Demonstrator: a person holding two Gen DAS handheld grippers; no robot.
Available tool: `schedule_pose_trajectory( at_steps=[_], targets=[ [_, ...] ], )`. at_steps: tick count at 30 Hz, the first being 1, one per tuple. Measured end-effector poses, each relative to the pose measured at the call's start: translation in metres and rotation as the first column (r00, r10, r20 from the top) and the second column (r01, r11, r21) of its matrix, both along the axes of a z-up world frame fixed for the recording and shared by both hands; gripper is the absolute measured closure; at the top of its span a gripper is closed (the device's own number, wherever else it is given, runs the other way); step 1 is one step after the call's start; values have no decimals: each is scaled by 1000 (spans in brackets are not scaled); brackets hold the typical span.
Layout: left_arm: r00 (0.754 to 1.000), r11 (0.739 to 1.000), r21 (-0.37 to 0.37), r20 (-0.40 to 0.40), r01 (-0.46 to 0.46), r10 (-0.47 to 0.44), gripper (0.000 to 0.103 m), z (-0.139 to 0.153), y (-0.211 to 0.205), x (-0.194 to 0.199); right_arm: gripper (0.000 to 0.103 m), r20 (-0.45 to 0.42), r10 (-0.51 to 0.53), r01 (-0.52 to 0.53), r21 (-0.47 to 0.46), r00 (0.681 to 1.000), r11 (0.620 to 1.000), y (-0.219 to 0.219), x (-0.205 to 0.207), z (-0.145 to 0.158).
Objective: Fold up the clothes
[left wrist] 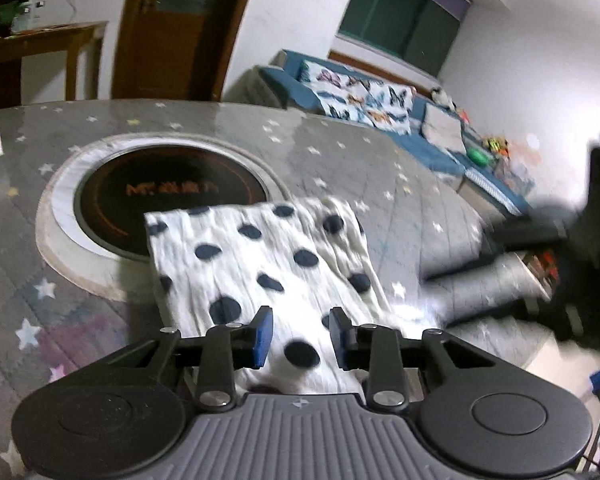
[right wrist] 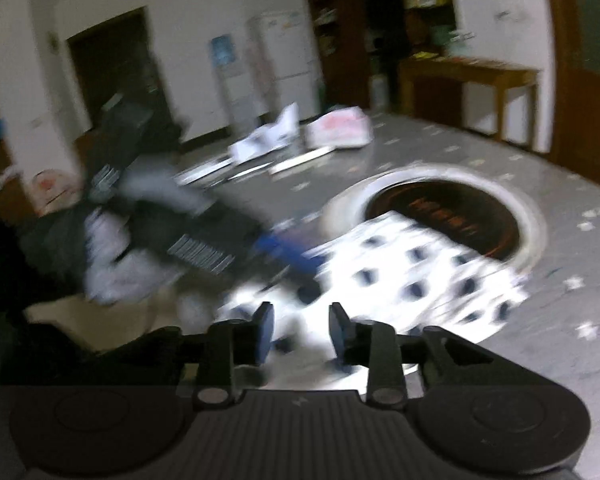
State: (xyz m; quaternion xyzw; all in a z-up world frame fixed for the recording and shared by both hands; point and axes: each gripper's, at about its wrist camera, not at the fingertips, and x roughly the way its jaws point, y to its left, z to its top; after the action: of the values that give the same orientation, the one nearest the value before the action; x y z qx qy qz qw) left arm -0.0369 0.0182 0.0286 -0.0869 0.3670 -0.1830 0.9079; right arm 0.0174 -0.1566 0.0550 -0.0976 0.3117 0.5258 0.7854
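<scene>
Two black tools with blue pads are hovering over a white, crinkled garment with dark blue dots (left wrist: 268, 264) — it is lying folded on the grey star-patterned tabletop (left wrist: 340, 152), its far edge overlapping the round black inset burner (left wrist: 168, 192). Left tool (left wrist: 300, 338) is standing open above the cloth, pads apart, gripping nothing. Right tool (right wrist: 301, 332) is likewise standing open over the garment's near edge — blurred.

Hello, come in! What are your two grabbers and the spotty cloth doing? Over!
Left gripper and right gripper: fingers apart, gripping nothing. Spotty cloth folded on table, far corner over round burner. Nothing blocking.
</scene>
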Motion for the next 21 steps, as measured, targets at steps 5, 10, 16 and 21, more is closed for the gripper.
schedule_pose_trajectory(
  at_steps=[5,10,16,21],
  targets=[
    [1000,999,31,-21,23,-23,70,-9,-6,-7,67,43,-140,142,-28,989,990,16,44,-17],
    [999,999,32,-37,26,-24,70,-14,-7,-9,68,77,-233,240,-116,969,964,24,81,-50],
    [998,999,21,-57,24,-22,70,-21,-4,-11,68,34,-371,371,-166,928,914,3,108,-73],
    [999,999,26,-45,19,-18,70,-15,-6,-11,68,79,-291,297,-89,954,951,16,100,-45]
  ],
)
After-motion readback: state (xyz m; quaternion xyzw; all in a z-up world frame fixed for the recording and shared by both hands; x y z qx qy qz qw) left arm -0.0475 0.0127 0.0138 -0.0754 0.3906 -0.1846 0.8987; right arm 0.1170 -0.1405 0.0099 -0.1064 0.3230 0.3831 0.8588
